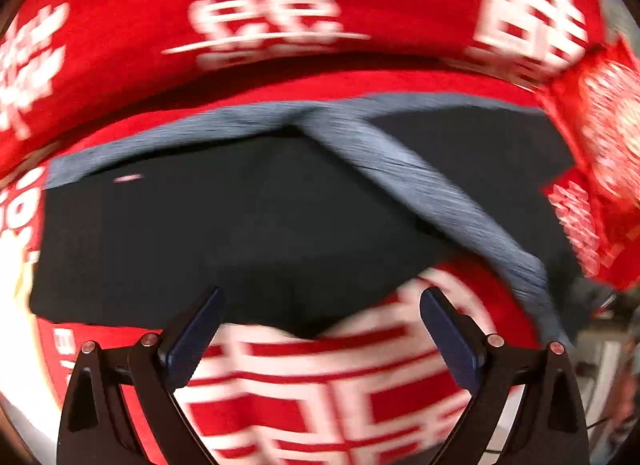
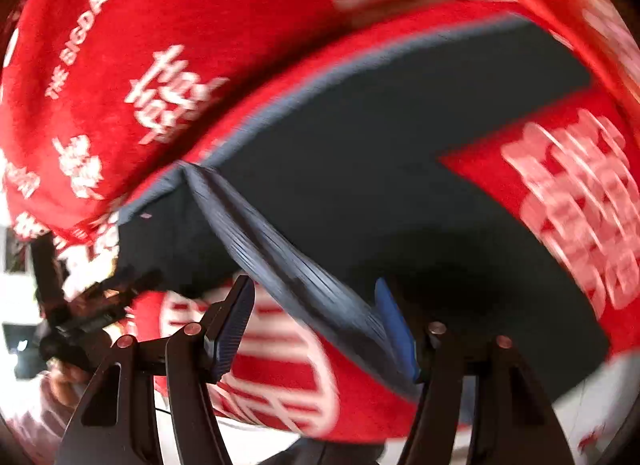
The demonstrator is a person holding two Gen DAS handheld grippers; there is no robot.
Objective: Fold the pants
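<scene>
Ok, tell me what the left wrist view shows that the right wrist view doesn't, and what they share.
Only the left wrist view shows the pants' lower edge and a red printed item at the right. Only the right wrist view shows the other tool at the left, and "THE BIG DAY" lettering. Both show dark pants with a grey waistband on red printed cloth, with open tongs: left, right.

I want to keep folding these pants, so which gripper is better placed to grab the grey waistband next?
Probably the right gripper: the grey waistband runs straight between its open fingers. The left gripper is also open, but only the dark pants edge and red cloth lie ahead of it.
</scene>
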